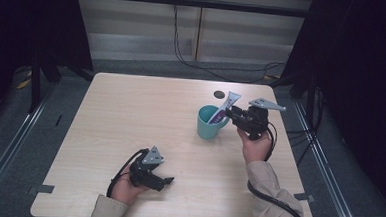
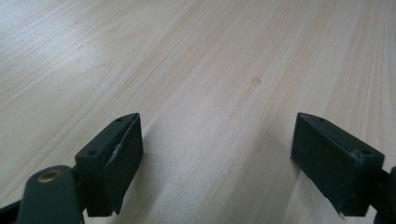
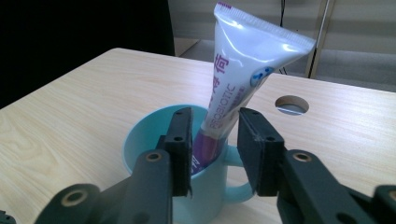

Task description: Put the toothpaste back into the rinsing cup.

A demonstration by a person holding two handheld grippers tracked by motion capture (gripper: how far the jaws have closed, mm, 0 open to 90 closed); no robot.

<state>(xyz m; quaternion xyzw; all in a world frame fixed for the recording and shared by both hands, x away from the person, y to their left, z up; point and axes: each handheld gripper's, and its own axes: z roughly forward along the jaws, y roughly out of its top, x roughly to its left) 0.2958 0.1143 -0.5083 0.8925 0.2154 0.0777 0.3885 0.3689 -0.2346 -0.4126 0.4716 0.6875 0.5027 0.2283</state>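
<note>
the right tongs [image 3: 214, 151] are straddling the toothpaste tube [image 3: 243, 79], jaws narrowly apart, as it's leaning in the teal mug [image 3: 154, 135]; it's looking light, soft, slippery, best pinched mid-body; the left tongs [image 2: 217, 158] are gaping wide, holding nothing

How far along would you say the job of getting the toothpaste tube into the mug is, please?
Mostly done: the toothpaste tube already stands cap-down inside the teal mug. In hand: the right gripper has its jaws either side of the tube, not visibly clamped. Left: back away. The left gripper is open over bare table.

A round hole [image 1: 219, 94] pierces the wooden table [image 1: 130, 115].
</note>
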